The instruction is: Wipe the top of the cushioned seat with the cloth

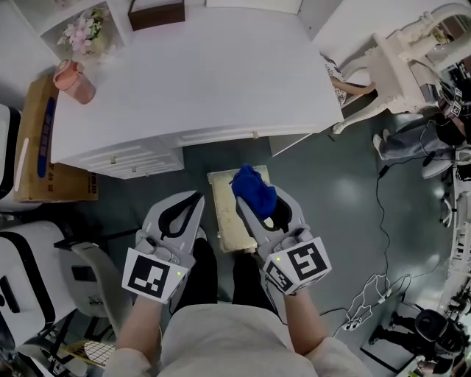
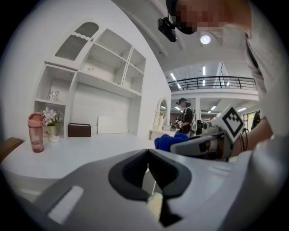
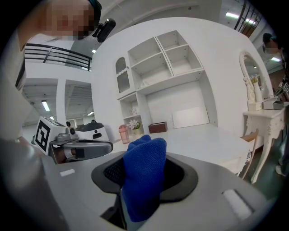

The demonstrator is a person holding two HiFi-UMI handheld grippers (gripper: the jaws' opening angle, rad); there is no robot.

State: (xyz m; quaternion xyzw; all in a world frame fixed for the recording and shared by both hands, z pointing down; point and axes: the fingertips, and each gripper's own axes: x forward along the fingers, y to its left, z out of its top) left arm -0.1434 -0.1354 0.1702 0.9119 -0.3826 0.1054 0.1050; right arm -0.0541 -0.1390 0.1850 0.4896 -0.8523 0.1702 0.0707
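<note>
The cushioned seat (image 1: 227,221) is a small cream square stool on the floor just in front of the white desk (image 1: 191,81). My right gripper (image 1: 257,202) hangs over the seat's right half, shut on a bunched blue cloth (image 1: 254,188) that sticks out past the fingertips. In the right gripper view the cloth (image 3: 143,173) fills the gap between the jaws. My left gripper (image 1: 196,197) hovers at the seat's left edge, shut with its tips touching and nothing in it. Through the left gripper (image 2: 147,153) a sliver of the seat (image 2: 155,205) shows.
On the desk stand a pink bottle (image 1: 73,81), flowers (image 1: 85,33) and a brown box (image 1: 156,13). A cardboard box (image 1: 40,140) lies left of the desk. A white chair (image 1: 397,66), a person's legs (image 1: 412,140) and floor cables (image 1: 379,287) are at the right.
</note>
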